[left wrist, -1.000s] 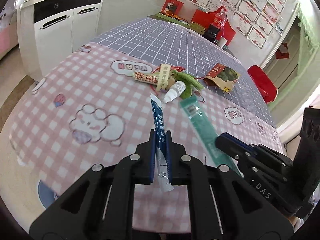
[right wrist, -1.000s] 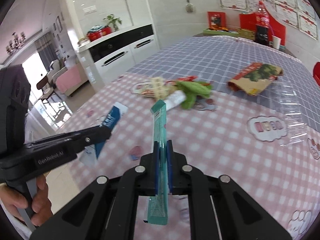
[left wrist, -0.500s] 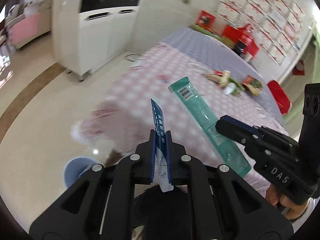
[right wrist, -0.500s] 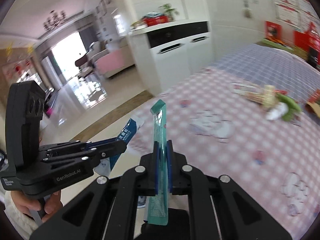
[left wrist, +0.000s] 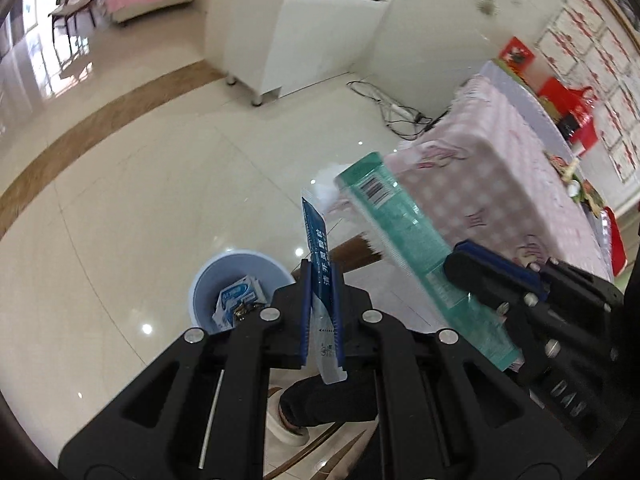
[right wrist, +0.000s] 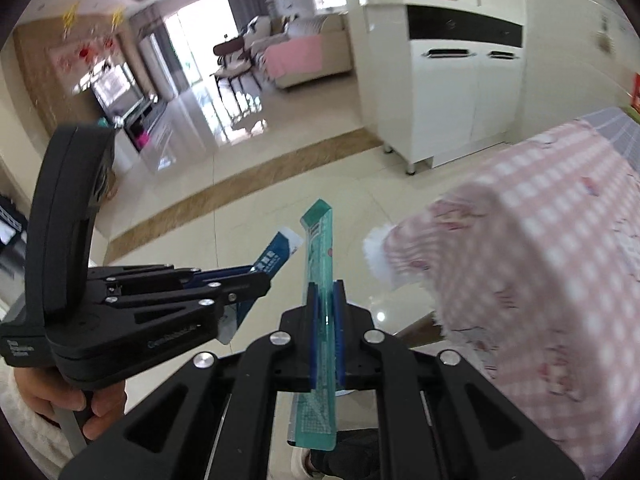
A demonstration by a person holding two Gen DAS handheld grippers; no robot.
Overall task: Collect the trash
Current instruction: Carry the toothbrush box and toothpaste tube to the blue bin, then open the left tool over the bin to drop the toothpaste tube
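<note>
My left gripper [left wrist: 322,280] is shut on a thin blue and white sachet [left wrist: 316,236], held upright above the floor. A pale blue trash bin [left wrist: 200,288] stands on the floor just below and left of it, with a white and blue wrapper [left wrist: 238,300] inside. My right gripper [right wrist: 325,300] is shut on a long green packet [right wrist: 318,248]. The right gripper [left wrist: 492,268] and the green packet [left wrist: 404,224] also show in the left wrist view, to the right of the sachet. The left gripper [right wrist: 256,280] with the sachet [right wrist: 276,254] shows in the right wrist view.
The table with a pink checked cloth [left wrist: 500,168] stands to the right, more trash at its far end [left wrist: 576,188]. A white cabinet [left wrist: 312,20] stands behind, cables [left wrist: 396,112] lie on the tiled floor. My shoe [left wrist: 288,420] is below the gripper.
Both grippers have swung away from the table toward the floor, still holding the sachet and the green packet. The blue bin now lies close under the left gripper.
</note>
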